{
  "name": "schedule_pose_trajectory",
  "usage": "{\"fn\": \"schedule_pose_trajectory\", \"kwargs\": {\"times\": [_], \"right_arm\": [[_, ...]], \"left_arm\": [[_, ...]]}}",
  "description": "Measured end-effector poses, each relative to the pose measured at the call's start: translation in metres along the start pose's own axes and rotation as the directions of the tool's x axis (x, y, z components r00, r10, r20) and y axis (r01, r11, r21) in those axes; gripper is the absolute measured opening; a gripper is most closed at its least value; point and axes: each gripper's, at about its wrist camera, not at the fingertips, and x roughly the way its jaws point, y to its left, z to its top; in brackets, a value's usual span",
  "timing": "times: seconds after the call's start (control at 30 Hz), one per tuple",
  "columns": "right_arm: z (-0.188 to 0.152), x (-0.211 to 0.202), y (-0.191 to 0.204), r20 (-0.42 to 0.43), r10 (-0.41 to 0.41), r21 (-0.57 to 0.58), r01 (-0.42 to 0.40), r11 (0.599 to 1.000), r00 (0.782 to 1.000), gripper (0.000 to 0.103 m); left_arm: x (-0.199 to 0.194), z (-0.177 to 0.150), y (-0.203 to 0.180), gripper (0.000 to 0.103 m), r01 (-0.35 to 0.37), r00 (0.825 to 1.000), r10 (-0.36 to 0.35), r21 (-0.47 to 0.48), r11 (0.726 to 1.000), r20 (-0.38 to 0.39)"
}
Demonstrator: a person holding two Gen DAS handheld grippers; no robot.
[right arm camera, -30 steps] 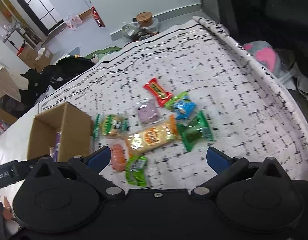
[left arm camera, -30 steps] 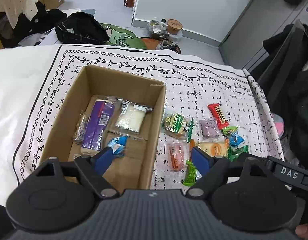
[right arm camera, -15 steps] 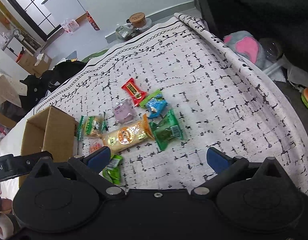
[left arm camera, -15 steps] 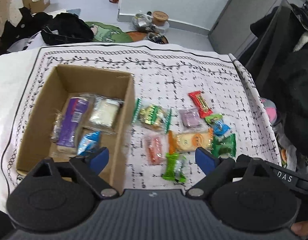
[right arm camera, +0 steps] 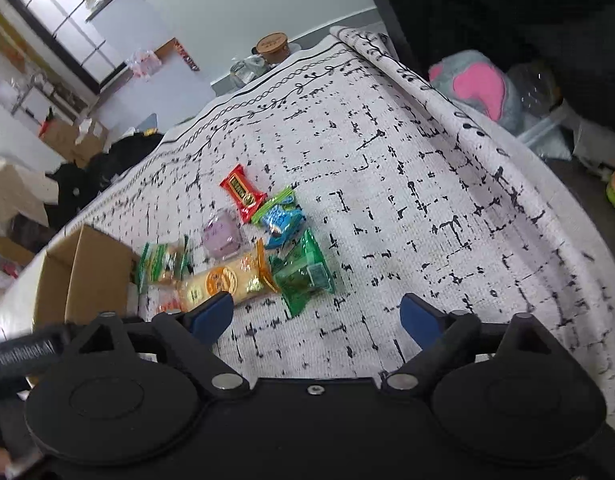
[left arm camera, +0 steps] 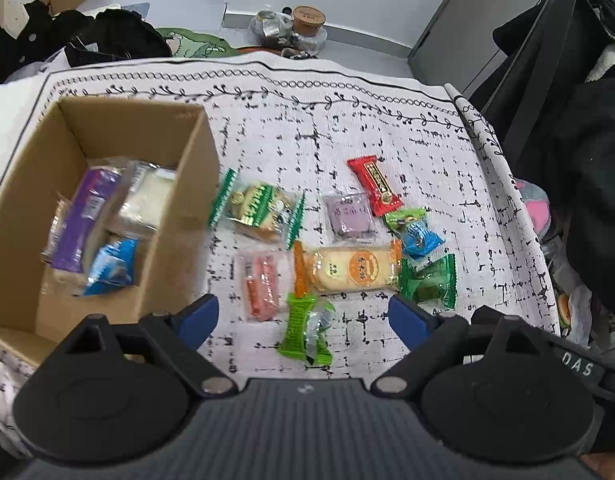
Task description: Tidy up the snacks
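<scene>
The cardboard box (left arm camera: 107, 208) at the left of the patterned cloth (left arm camera: 387, 128) already holds three packets — a purple one (left arm camera: 81, 220), a white one (left arm camera: 145, 200) and a blue one (left arm camera: 111, 268); more may lie hidden under them. Eight loose snacks remain on the cloth to its right, among them a light green wrapper (left arm camera: 307, 330) nearest, an orange cracker pack (left arm camera: 347, 268), a red bar (left arm camera: 374, 184) farthest. The left gripper (left arm camera: 303, 316) hovers over the green wrapper, jaws closing yet wide apart and empty. The right gripper (right arm camera: 317, 316) is also closing, nothing between its jaws, near the dark green packet (right arm camera: 303, 274).
</scene>
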Motion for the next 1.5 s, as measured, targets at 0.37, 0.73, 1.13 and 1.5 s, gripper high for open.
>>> {"fn": "schedule_pose_trajectory", "kwargs": {"times": [0.37, 0.73, 1.13, 1.5], "right_arm": [[0.012, 0.032, -0.004, 0.008, 0.01, 0.033, -0.011, 0.999, 1.0, 0.085], [0.014, 0.044, -0.008, -0.022, 0.041, 0.041, -0.04, 0.998, 0.999, 0.085], [0.019, 0.058, -0.012, 0.012, 0.054, 0.083, -0.055, 0.995, 0.998, 0.086], [0.015, 0.064, 0.001, -0.026, -0.001, 0.014, 0.001, 1.0, 1.0, 0.07]], "left_arm": [[0.052, -0.016, -0.009, 0.078, -0.007, 0.997, 0.005, -0.028, 1.0, -0.08], [0.091, -0.022, -0.017, 0.052, -0.094, 0.985, 0.083, -0.067, 0.993, -0.148], [0.067, -0.002, -0.016, 0.03, -0.127, 0.986, 0.118, -0.071, 0.989, -0.116], [0.042, 0.015, -0.006, 0.03, -0.127, 0.991, 0.122, -0.084, 0.988, -0.06]]}}
